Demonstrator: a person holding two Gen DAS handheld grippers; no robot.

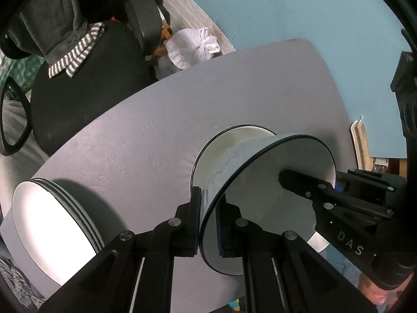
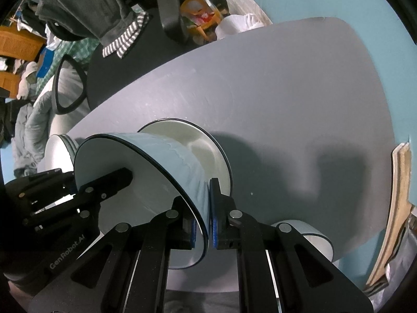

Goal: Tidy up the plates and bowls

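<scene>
Standing at the lower left of the left wrist view, a stack of plates [image 1: 52,224] rests on the grey table [image 1: 234,83], white faces up and dark rims showing along its right side. Right of it, at lower centre, the left gripper [image 1: 208,219] is clamped on the rim of a pale blue bowl [image 1: 263,180], one blue-padded finger outside the wall and one inside. The bowl is tilted, with its white inside facing the lower right of that view. Behind it lies a white bowl [image 1: 234,138] with a dark rim; whether the two touch I cannot tell. At the right, the right gripper [image 1: 289,180] reaches into the blue bowl.

In the right wrist view the left gripper [image 2: 122,177] enters from the lower left, and at lower centre the right gripper [image 2: 206,224] is pinched on the blue bowl's [image 2: 166,156] opposite rim. Another bowl [image 2: 312,237] sits at lower right.
</scene>
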